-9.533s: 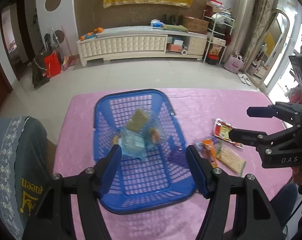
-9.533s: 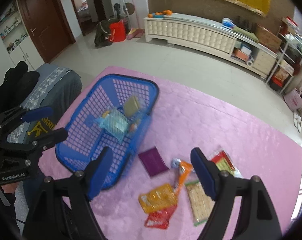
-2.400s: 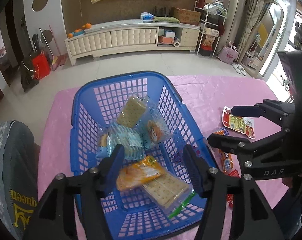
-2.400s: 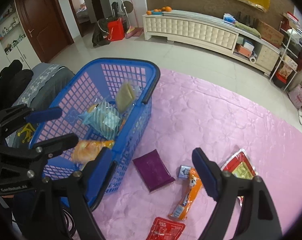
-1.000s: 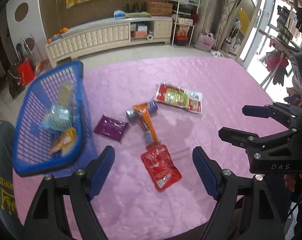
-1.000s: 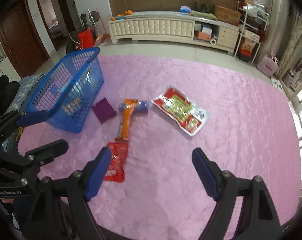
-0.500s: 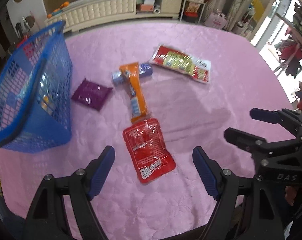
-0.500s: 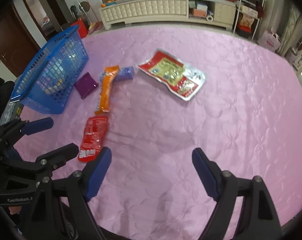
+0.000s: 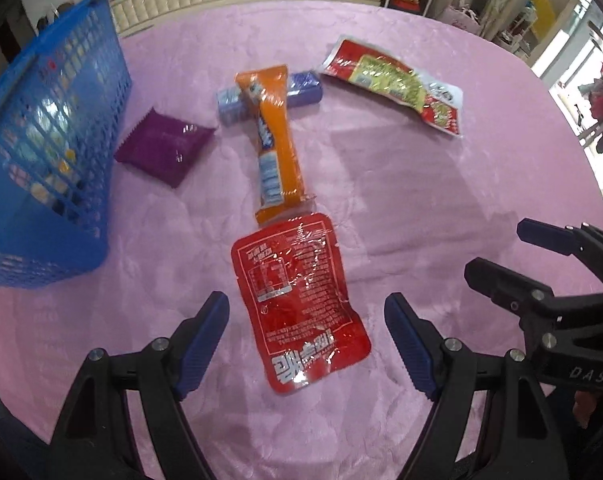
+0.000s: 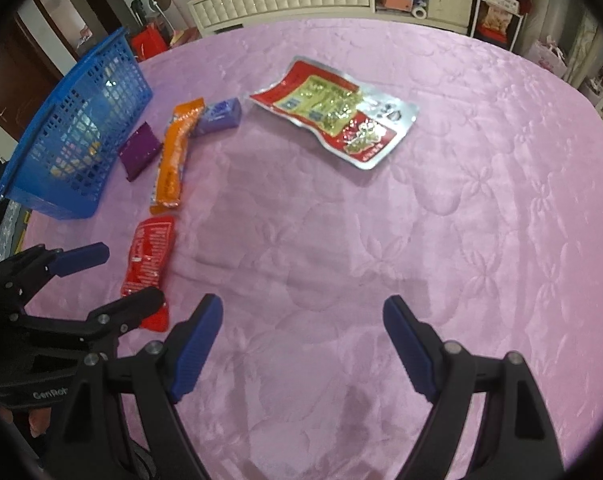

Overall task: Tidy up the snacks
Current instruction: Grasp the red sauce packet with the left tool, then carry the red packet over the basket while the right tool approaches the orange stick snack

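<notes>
Left tongs (image 9: 306, 312) are spread wide and hold nothing, straddling the lower end of the red snack pouch (image 9: 299, 306) lying flat on the pink table (image 9: 441, 184). Right tongs (image 10: 303, 316), equally wide and empty, hover over bare cloth, well right of the pouch.

The blue basket (image 9: 41, 152) runs off the left edge, its snacks blurred behind the mesh (kinds unreadable); small print on the red pouch (image 9: 299, 304) stays illegible.

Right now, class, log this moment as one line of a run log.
left gripper: open, over red pouch | right gripper: open, empty | on cloth: five snacks | basket: part filled
</notes>
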Demonstrator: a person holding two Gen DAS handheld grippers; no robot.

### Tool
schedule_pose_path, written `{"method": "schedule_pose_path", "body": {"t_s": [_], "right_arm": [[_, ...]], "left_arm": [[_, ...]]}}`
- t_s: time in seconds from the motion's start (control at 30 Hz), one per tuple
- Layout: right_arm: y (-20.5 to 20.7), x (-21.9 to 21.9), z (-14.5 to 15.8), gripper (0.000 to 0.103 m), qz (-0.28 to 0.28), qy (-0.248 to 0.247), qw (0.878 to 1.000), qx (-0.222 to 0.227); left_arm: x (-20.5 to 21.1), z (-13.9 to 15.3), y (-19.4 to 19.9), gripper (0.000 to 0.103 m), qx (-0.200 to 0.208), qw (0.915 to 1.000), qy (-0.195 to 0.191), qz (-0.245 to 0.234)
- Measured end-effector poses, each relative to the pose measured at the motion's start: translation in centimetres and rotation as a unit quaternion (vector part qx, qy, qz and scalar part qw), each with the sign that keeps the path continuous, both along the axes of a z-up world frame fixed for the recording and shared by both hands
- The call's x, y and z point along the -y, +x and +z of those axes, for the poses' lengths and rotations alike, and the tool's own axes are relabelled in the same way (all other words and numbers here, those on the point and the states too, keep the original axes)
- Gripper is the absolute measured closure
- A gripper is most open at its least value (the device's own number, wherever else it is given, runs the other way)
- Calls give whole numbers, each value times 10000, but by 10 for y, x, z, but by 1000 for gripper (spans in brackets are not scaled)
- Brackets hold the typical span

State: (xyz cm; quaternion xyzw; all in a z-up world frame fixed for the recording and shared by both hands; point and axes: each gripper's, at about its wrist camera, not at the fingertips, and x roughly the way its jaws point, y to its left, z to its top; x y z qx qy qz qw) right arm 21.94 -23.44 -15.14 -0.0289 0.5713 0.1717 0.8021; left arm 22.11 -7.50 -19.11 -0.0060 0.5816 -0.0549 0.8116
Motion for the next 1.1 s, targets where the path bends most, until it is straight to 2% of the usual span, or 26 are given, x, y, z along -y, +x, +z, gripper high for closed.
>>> {"method": "schedule_pose_path", "body": {"t_s": [0.2,0.27,0.4,0.6,0.67,0.73,0.83,0.93,1.03,1.1], "right_arm": [[5,-1,-9,17,21,43,9999,-92],[6,0,-11,17,21,43,9999,-105],[6,-1,-12,17,31,19,10000,-42],[8,-5,-13,17,15,-6,10000,-46],[9,-7,-13,17,3,-9,10000,-59],[8,-7,-13,17,-11,-21,10000,-71],[6,-7,-13,17,-53,-31,9999,-101],[2,-7,-11,17,-103,-3,9998,-157],[-1,-9,-7,17,-131,-19,9998,-169],[-2,-11,-4,17,-149,-38,9997,-169]], "left_arm": [[-4,-18,10,23,-10,9996,275,61],[-3,-22,13,17,-8,9993,374,-30],[-7,-33,23,0,-272,9987,364,211],[-8,-38,20,1,-297,9984,349,325],[-12,-36,13,11,-217,9988,334,287],[-12,-29,7,38,-130,9994,309,121],[-14,-26,4,63,-172,9994,300,-28],[-23,-27,3,79,-163,9997,176,-40],[-33,-25,0,87,-113,9999,-67,-30],[-38,-23,-5,88,-66,9999,-128,-37]]}}
